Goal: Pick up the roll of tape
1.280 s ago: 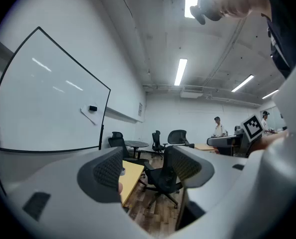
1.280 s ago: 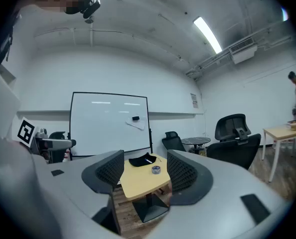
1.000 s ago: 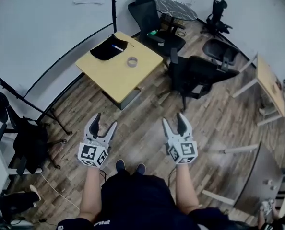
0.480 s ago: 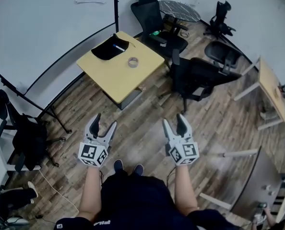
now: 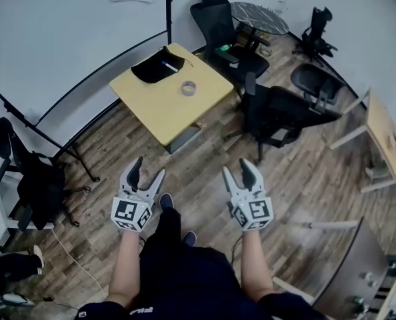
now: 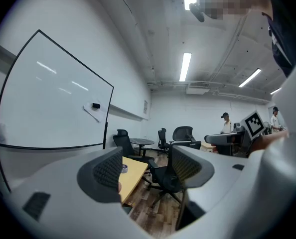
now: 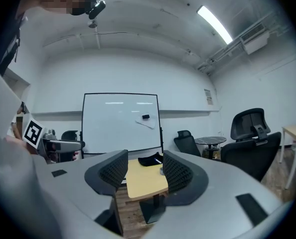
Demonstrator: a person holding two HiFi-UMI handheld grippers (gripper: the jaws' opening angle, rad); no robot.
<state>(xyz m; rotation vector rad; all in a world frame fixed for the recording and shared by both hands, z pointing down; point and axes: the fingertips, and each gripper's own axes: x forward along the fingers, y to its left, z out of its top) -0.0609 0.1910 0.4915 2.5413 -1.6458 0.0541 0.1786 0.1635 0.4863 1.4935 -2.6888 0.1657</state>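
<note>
Well ahead, tape roll (image 5: 189,88) on table (image 5: 161,111); left tongs (image 5: 149,169) apart, right tongs (image 5: 236,169) closing, both empty

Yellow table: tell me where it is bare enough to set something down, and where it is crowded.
The yellow table is bare over its whole near half, from the roll of tape to the near corner. The far corner is taken by a black cloth with a pen on it. Black chairs crowd the floor beside its right edge.

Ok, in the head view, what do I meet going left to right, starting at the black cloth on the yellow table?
Black cloth → roll of tape → green item → round dark table → light wooden table at the right edge.
</note>
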